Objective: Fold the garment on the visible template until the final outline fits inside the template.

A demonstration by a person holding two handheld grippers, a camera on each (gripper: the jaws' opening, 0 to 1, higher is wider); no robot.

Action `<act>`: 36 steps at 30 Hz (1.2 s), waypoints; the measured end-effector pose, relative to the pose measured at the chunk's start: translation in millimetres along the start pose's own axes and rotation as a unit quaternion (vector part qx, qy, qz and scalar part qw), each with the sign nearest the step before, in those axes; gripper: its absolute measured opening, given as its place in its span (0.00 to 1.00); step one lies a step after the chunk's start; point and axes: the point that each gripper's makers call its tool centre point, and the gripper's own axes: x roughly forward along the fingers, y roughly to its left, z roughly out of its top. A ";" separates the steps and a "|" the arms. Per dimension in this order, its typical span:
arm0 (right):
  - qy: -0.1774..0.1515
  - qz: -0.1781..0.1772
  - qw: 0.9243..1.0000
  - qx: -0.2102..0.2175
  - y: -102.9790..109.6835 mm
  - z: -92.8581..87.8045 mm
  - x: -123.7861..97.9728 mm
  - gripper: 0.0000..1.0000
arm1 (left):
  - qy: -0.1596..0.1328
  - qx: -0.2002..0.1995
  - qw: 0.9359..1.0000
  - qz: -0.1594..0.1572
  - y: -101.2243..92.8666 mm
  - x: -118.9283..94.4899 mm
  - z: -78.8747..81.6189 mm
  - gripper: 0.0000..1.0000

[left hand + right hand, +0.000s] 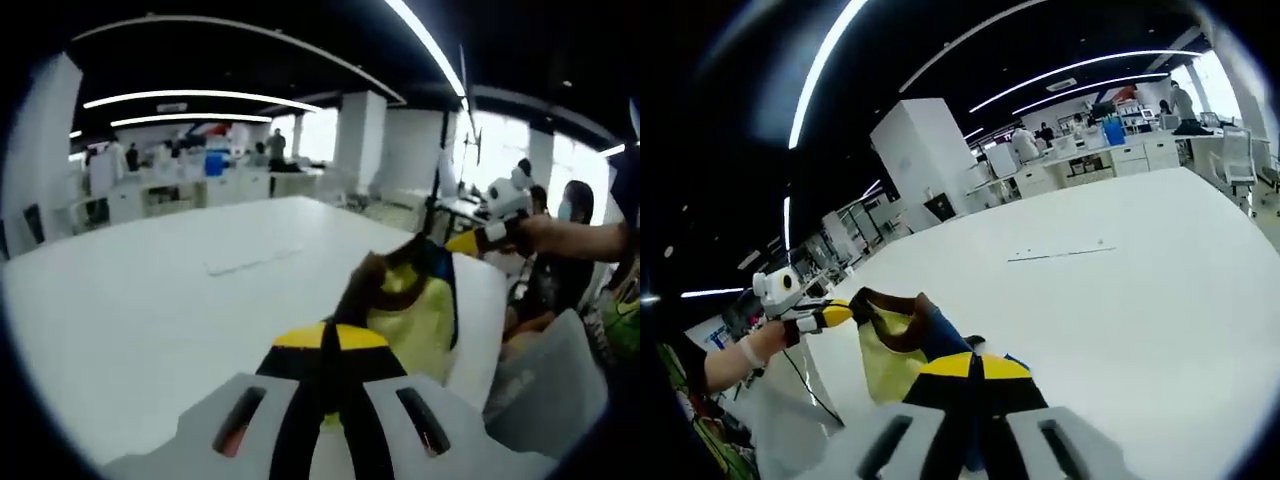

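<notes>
Both hand-held grippers (332, 345) (975, 368) pinch the yellow garment (415, 320); no legible writing.

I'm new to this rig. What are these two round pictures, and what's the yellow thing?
Each picture comes from a fisheye camera riding on a hand-held two-jaw gripper. In the left gripper view, the left gripper has its yellow-tipped jaws closed on a yellow garment with a brown collar and blue trim; the right gripper holds its far end. The right gripper view shows the reverse. The garment hangs lifted between them above a large white table, which carries faint template lines.
</notes>
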 end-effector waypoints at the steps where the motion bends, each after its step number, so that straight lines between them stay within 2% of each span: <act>1: -0.004 0.000 1.000 -0.003 0.8 3.5 -0.9 0.00 | -0.002 0.001 1.000 0.000 -1.1 -0.7 4.0 0.00; 8: -0.047 0.009 0.999 -0.026 9.7 41.3 -12.7 0.00 | -0.028 0.022 0.999 0.001 -1.9 -8.8 38.9 0.00; 11: -0.070 0.016 0.997 -0.040 20.0 61.5 -19.4 0.00 | -0.042 0.033 0.999 0.006 -2.7 -14.5 58.6 0.00; 13: -0.079 0.020 0.996 -0.046 24.7 73.4 -23.3 0.00 | -0.048 0.035 0.998 0.006 -3.6 -16.0 65.7 0.00; 17: -0.098 0.027 0.993 -0.060 35.9 92.2 -30.7 0.00 | -0.061 0.041 0.997 0.010 -3.1 -20.5 88.2 0.00; 20: -0.116 0.031 0.990 -0.076 44.9 110.2 -37.5 0.00 | -0.072 0.048 0.996 0.000 -13.9 -23.8 104.0 0.00; 24: -0.132 0.030 0.985 -0.105 57.1 126.4 -49.1 0.00 | -0.078 0.071 0.994 -0.003 -9.9 -29.9 121.9 0.00; 28: -0.155 0.046 0.981 -0.106 65.4 144.0 -58.1 0.00 | -0.095 0.094 0.991 -0.001 -13.8 -39.2 142.7 0.00; 33: -0.173 0.054 0.976 -0.122 76.3 160.0 -67.1 0.00 | -0.115 0.106 0.988 -0.003 -17.1 -49.6 166.6 0.00; 36: -0.189 0.071 0.972 -0.121 87.9 170.6 -73.8 0.00 | -0.133 0.112 0.985 -0.003 -20.2 -58.7 181.3 0.00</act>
